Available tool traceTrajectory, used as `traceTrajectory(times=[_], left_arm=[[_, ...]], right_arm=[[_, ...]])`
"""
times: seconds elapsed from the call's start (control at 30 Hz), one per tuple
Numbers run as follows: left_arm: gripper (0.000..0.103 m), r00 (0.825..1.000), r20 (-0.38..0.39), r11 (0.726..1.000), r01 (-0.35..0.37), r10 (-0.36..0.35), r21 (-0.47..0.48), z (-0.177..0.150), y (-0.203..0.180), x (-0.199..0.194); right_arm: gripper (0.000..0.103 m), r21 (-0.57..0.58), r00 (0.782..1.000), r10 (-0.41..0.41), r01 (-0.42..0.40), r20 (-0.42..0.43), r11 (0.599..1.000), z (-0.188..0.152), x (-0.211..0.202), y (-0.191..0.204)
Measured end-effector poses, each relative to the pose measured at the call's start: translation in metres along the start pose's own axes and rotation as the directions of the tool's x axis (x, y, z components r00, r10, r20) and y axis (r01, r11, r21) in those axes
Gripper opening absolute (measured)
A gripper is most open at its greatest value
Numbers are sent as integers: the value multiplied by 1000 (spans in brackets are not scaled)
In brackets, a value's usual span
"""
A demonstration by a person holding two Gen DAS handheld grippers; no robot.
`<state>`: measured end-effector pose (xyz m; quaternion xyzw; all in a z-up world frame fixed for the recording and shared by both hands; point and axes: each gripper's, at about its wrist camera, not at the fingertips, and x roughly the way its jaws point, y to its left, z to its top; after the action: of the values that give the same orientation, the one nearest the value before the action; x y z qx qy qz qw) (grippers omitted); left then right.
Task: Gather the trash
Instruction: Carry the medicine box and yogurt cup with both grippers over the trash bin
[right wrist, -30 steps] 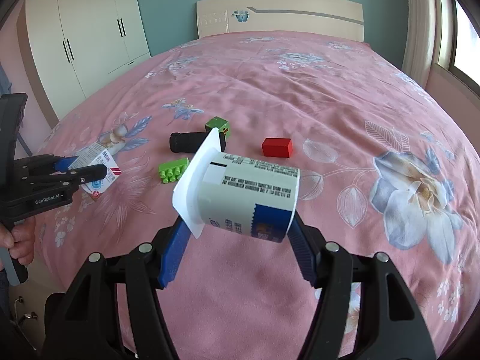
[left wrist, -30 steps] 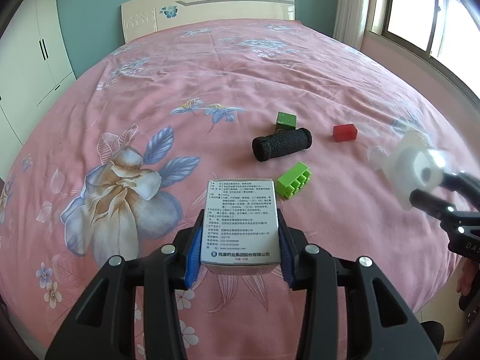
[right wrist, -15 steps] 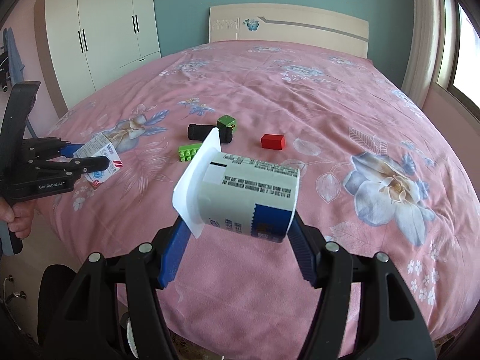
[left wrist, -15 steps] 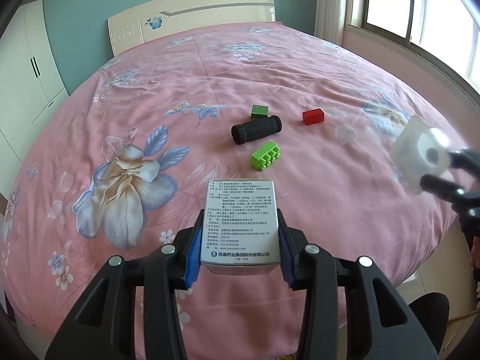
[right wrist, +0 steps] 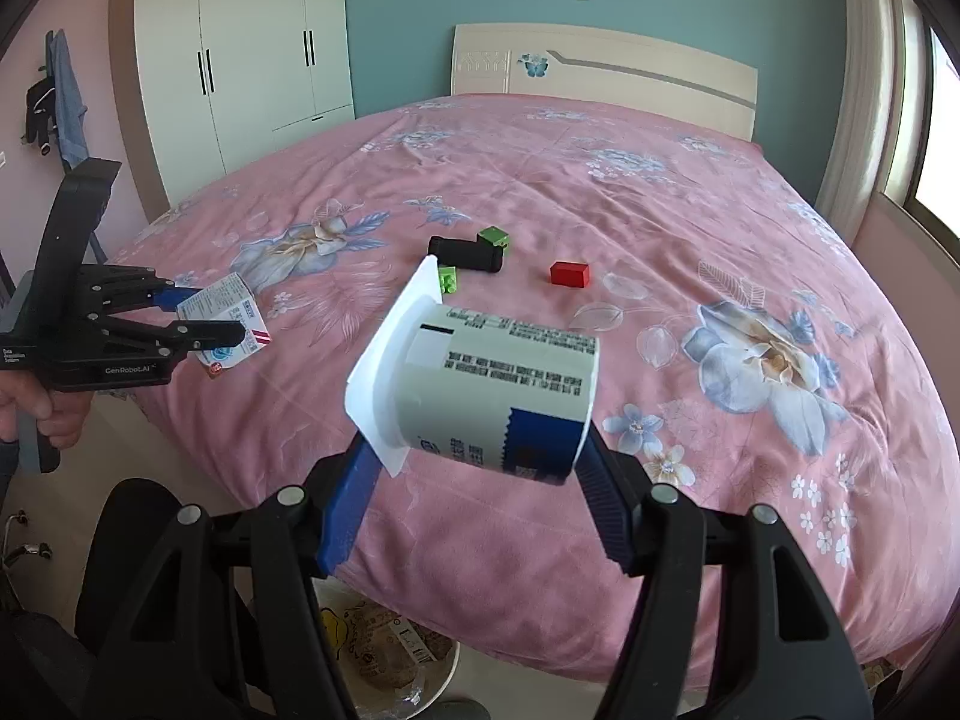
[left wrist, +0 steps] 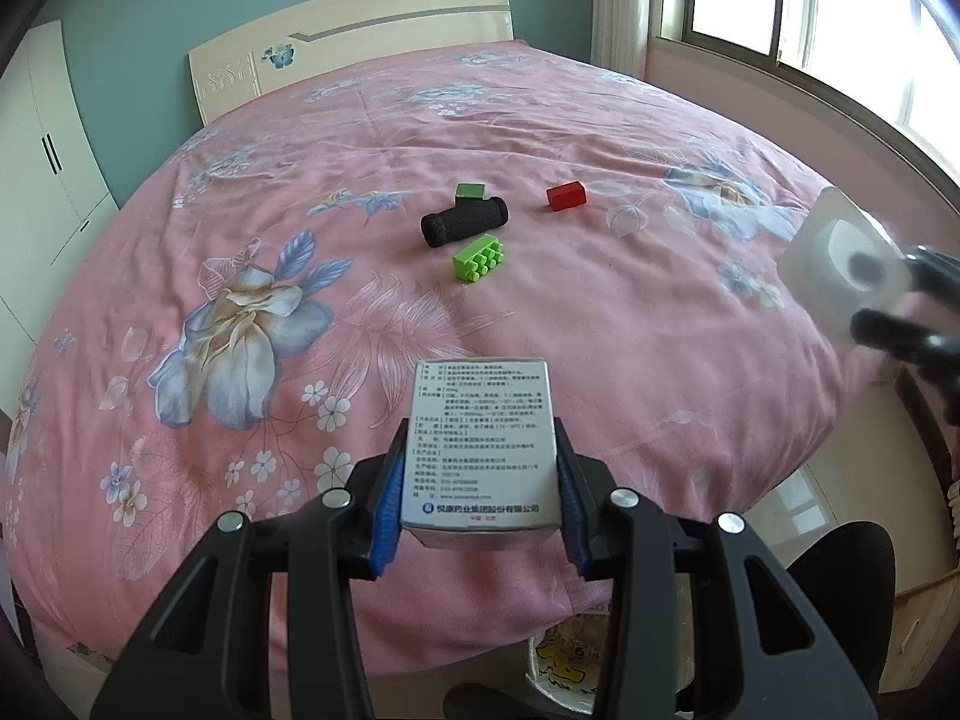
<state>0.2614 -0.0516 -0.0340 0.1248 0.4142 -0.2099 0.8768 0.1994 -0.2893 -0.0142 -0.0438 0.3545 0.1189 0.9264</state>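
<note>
**Both grippers loaded, held off near edge of bed**

While the pink floral bedspread (left wrist: 600,138) carries four loose items mid-bed, both grippers hold trash in the air. Left gripper (left wrist: 477,480): blue pads clamped on sides of white printed cardboard medicine box (left wrist: 480,450). Right gripper (right wrist: 480,474): fingers pinching white plastic yogurt cup w/ blue label (right wrist: 498,384), cup lying sideways, rim to the left. On bed: black foam cylinder (left wrist: 463,222), green cube (left wrist: 469,192) touching its far side, lime-green studded brick (left wrist: 477,258) just near of it, red block (left wrist: 566,196) to the right. White bin w/ wrappers (right wrist: 384,660) on floor below near edge.
</note>
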Motion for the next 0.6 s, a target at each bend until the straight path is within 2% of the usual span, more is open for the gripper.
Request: traceTrajectory(times=[0.6], left_arm=[[45,998,-38,994,60,-57,86,-64,-38,-27]], right_arm=[[64,-85,999,50,-51,-17,995,-43,-47,41]])
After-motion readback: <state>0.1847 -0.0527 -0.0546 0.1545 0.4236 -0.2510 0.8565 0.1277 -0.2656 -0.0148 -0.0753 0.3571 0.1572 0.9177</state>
